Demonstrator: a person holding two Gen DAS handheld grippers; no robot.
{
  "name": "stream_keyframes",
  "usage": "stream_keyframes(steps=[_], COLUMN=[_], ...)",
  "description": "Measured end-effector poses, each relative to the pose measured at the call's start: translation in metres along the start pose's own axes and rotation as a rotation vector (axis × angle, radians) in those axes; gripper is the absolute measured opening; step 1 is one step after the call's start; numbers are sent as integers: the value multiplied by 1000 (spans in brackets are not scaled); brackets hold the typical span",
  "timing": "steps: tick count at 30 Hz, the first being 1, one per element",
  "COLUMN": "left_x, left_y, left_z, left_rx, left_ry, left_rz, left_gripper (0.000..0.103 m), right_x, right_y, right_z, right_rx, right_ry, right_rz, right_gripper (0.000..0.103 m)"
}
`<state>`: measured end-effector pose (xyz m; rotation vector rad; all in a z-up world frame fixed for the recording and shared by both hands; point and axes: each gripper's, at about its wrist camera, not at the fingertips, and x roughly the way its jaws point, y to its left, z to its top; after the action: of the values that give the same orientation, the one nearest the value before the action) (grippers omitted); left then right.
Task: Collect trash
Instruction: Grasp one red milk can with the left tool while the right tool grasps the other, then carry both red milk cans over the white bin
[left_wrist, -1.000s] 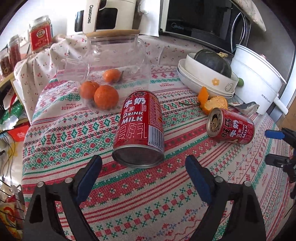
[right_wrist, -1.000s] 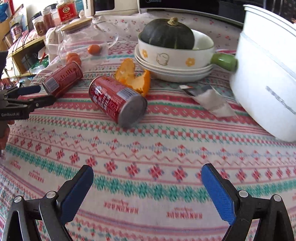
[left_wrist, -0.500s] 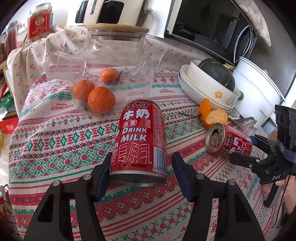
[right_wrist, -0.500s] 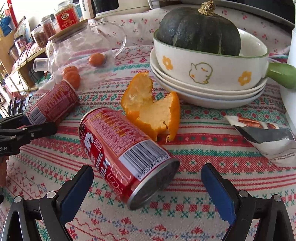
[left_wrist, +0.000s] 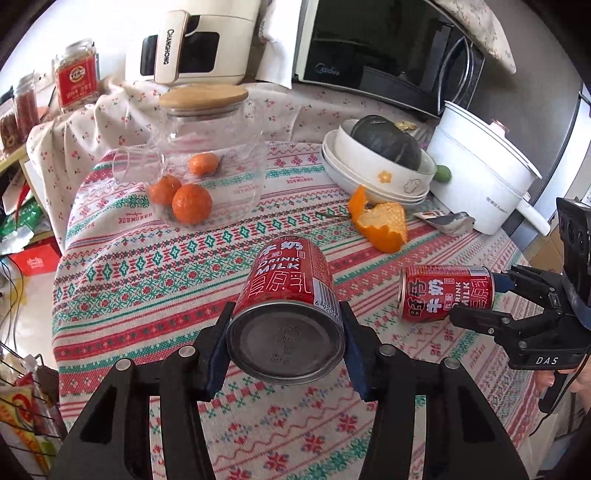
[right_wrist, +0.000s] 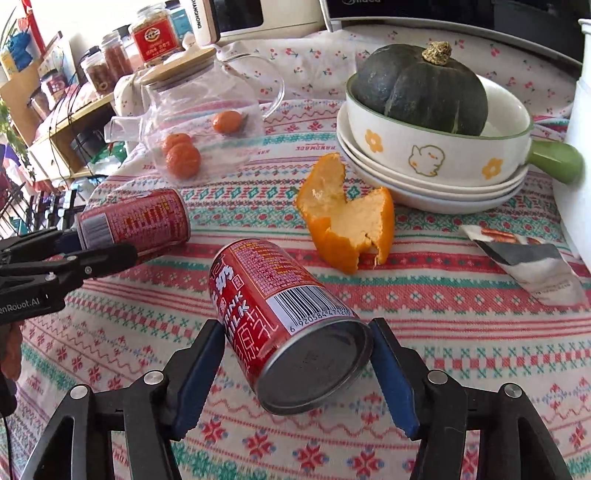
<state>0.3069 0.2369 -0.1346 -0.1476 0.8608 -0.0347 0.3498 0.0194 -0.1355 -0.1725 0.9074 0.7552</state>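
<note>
Judging by their opened tops and how they lay on their sides, we took both red milk cans for empties: light, thin-walled, smooth and round, apt to roll on the patterned tablecloth (left_wrist: 155, 273) and to dent under a hard squeeze. Across the barrel near the base rim seemed to us the safest hold, and that was where we had them.

Our left gripper (left_wrist: 286, 334) had just been closing and its blue pads pressed both sides of the nearer milk can (left_wrist: 288, 295), base toward the lens and seemingly tipped clear of the cloth. Our right gripper (right_wrist: 297, 363) had likewise just been closing; its pads flanked the second milk can (right_wrist: 280, 314) at the base and appeared to touch it, the can resting on the cloth or barely off it.

Only the left wrist view showed the microwave (left_wrist: 384, 48) and the white electric pot (left_wrist: 484, 166). The right wrist view gave the barcode, the torn foil wrapper (right_wrist: 532, 262) and the orange peel (right_wrist: 347, 225) far more plainly, both probably still to be collected.
</note>
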Motion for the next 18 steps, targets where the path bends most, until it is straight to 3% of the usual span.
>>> stream_keyframes(steps=[18], left_x=[-98], left_y=[-84], left_z=[-67], left_rx=[58], left_ry=[82], left_rz=[-25], left_gripper=[55], right_x=[-143], right_y=[14], right_z=[-109], right_rx=[35], right_ry=[85], right_rz=[-213], right_gripper=[59])
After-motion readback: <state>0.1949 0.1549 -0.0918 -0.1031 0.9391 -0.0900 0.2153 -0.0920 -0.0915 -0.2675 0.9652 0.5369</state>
